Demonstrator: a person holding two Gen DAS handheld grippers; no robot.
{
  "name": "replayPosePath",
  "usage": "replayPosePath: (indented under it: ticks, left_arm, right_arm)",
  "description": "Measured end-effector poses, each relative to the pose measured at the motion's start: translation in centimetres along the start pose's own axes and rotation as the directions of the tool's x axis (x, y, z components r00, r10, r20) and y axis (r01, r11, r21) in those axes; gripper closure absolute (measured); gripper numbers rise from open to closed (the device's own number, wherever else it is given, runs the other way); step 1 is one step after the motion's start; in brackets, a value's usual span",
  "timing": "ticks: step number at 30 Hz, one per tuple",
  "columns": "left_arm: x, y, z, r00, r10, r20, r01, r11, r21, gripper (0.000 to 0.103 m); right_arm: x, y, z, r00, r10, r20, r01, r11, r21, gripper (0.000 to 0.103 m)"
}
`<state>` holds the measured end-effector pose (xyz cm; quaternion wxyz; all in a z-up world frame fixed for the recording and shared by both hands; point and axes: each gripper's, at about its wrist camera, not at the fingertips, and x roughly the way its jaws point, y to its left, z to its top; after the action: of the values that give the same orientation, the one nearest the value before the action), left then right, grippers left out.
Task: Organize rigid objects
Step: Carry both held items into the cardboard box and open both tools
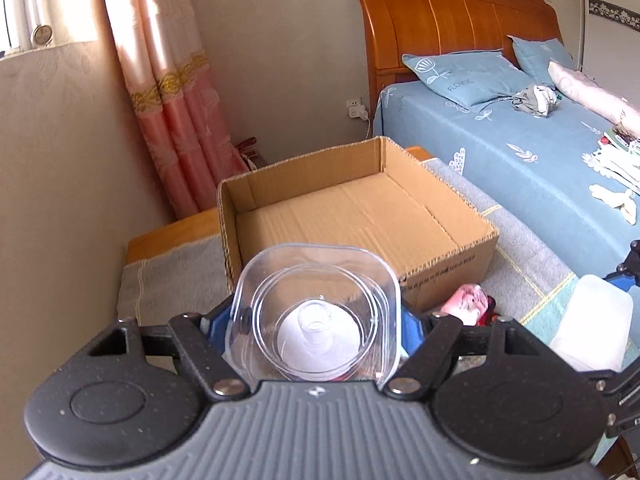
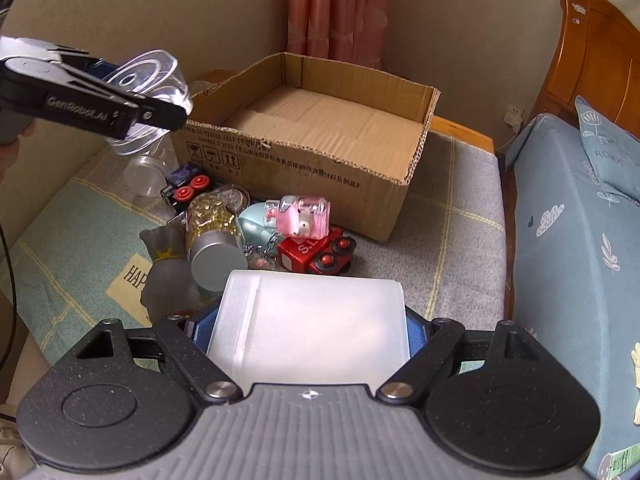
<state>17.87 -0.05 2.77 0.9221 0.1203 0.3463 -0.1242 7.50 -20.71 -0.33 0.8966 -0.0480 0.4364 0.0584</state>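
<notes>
My left gripper [image 1: 316,322] is shut on a clear plastic jar [image 1: 316,300], held bottom-first above the blanket, just in front of the empty cardboard box [image 1: 448,258]. In the right wrist view the same jar [image 2: 156,72] hangs at the box's [image 2: 320,160] left corner. My right gripper [image 2: 308,332] is shut on a frosted white plastic box [image 2: 316,320], blue pads [image 2: 416,328] against its sides. Below lie a red toy train [image 2: 316,252], a pink clear block [image 2: 304,216], a gold-bead jar [image 2: 212,232], a grey figurine [image 2: 168,276], a black toy train [image 2: 186,184] and a small clear cup [image 2: 142,176].
The box and the pile rest on a grey and teal blanket [image 2: 452,224] over a wooden bench. A bed [image 2: 568,248] with blue sheets runs along the right, its wooden headboard [image 1: 452,16] behind. A wall and a pink curtain [image 1: 176,92] close the left and back.
</notes>
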Motion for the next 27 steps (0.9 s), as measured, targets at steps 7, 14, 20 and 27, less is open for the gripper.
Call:
replayPosePath:
  ticks: [7, 14, 20, 27]
  left_arm:
    - [4.2, 0.5, 3.3, 0.999, 0.02, -0.027, -0.02, 1.0, -0.004, 0.026]
    - [7.2, 1.8, 3.9, 0.991, 0.132, -0.008, -0.132, 0.99, -0.048, 0.007]
    - [5.5, 2.2, 2.6, 0.996, 0.092, 0.005, -0.091, 0.99, -0.103, 0.006]
    - [2.3, 2.7, 0.0, 0.991, 0.134, 0.005, -0.131, 0.977, -0.167, 0.003]
  right_arm:
    - [-0.7, -0.9, 2.1, 0.999, -0.024, 0.044, 0.025, 1.0, -0.017, 0.015]
    - [-0.8, -1.2, 4.9, 0.995, -0.033, 0.094, 0.037, 0.999, -0.036, 0.015]
    - [-0.2, -1.7, 7.5, 0.991, -0.021, 0.13, 0.027, 0.999, -0.044, 0.015]
    - [2.1, -2.8, 11.7, 0.988, 0.008, 0.152, -0.003, 0.999, -0.035, 0.015]
